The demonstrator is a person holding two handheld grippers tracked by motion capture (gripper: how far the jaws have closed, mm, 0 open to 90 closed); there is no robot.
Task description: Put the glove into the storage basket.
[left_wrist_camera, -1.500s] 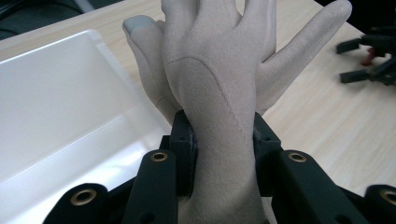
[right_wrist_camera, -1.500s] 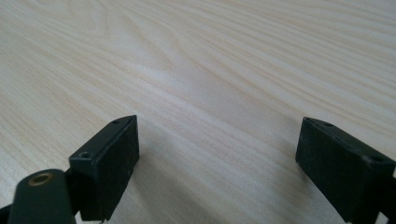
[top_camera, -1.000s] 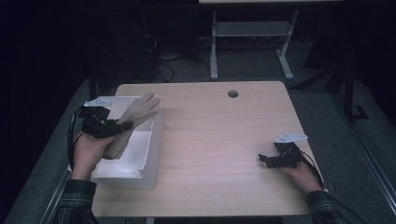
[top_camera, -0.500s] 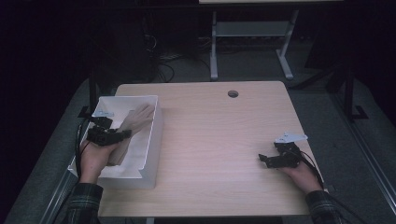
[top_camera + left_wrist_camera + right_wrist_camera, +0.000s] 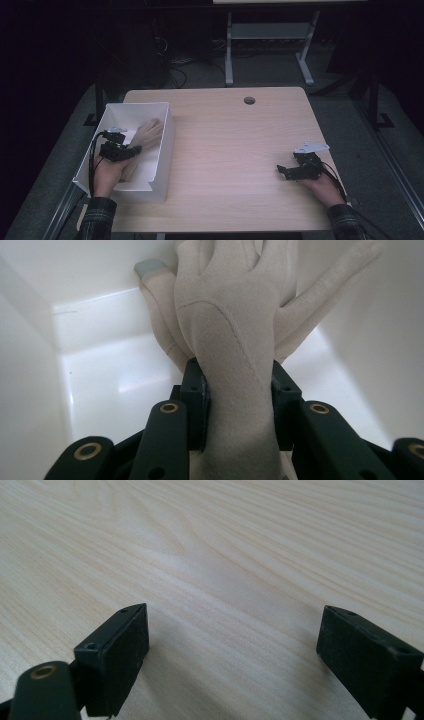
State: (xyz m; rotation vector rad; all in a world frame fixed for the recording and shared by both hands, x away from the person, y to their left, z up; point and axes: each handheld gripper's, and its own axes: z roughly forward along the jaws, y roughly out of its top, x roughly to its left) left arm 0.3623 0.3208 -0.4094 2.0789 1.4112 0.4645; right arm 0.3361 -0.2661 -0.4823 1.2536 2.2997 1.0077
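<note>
A beige glove (image 5: 144, 136) lies down inside the white bin (image 5: 166, 145) at the table's left side. My left gripper (image 5: 136, 149) is shut on the glove's cuff end, its jaws pressing on both sides of the fabric (image 5: 235, 365). The glove's fingers (image 5: 330, 300) spread toward the bin's far corner; a second beige piece with a grey tip (image 5: 150, 267) lies beneath. My right gripper (image 5: 281, 170) rests on the wooden table (image 5: 235, 145) near the right front, jaws wide open with bare wood (image 5: 230, 630) between them.
The bin's white walls (image 5: 30, 365) close in around the left gripper on both sides. A round cable hole (image 5: 249, 100) sits near the table's far edge. Beyond the table stand a metal-legged desk frame (image 5: 270, 35) and cables on the dark floor.
My left gripper has come down with the glove from above the bin's rim into the bin. The right gripper has stayed put.
</note>
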